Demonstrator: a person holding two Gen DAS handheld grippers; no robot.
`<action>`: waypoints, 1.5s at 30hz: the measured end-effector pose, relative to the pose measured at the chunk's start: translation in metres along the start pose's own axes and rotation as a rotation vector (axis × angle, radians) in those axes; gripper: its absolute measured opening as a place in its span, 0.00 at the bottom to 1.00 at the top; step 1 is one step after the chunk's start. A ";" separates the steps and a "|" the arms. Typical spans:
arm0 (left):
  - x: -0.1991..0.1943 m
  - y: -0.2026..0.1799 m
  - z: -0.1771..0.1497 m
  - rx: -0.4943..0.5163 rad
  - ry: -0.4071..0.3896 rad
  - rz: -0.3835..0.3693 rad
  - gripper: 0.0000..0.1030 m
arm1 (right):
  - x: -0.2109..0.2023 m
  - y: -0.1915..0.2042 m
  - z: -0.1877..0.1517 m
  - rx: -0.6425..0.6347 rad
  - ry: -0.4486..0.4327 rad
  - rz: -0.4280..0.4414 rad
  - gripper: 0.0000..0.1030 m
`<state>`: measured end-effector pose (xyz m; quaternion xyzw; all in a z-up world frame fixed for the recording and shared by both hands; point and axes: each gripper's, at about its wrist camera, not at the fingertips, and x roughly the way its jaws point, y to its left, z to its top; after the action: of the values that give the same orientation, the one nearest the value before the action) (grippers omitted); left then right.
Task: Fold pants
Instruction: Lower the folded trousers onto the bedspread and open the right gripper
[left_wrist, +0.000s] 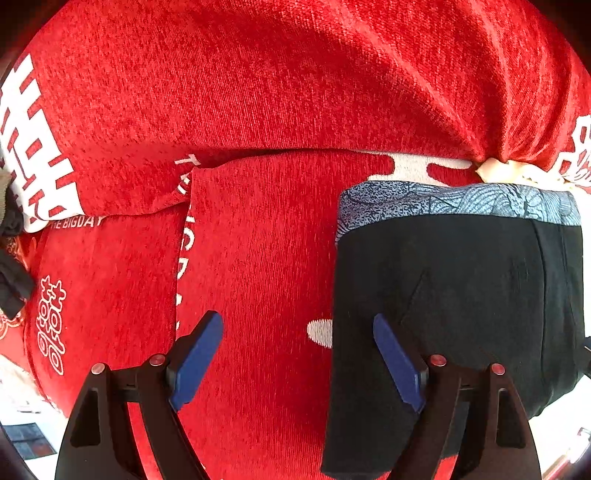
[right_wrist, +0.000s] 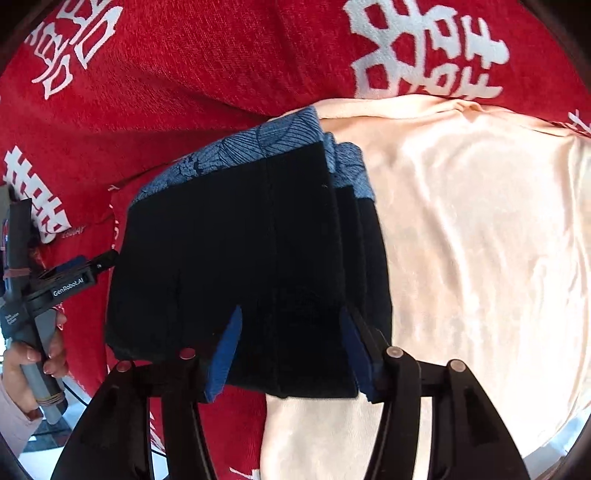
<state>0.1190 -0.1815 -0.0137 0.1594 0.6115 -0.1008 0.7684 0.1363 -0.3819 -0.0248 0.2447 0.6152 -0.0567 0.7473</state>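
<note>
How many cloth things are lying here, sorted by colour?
Black with a blue band: 1, the folded pants
Red with white lettering: 1, the blanket
Cream: 1, the cloth
Total: 3

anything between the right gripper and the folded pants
Nothing visible. The right gripper hangs directly over the near end of the black pants, its jaws apart and astride the fabric, with no other object in the gap.
</note>
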 end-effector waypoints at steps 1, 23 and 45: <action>-0.002 -0.001 -0.001 0.001 -0.001 -0.001 0.83 | -0.001 -0.002 -0.002 0.011 0.001 0.002 0.58; -0.009 -0.028 -0.019 0.063 0.072 -0.068 1.00 | -0.022 -0.068 -0.069 0.151 0.063 0.080 0.77; 0.014 -0.018 -0.010 -0.014 0.181 -0.250 1.00 | -0.013 -0.100 -0.039 0.171 0.106 0.125 0.77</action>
<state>0.1066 -0.1939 -0.0315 0.0851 0.6939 -0.1764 0.6929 0.0598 -0.4554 -0.0467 0.3484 0.6303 -0.0492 0.6920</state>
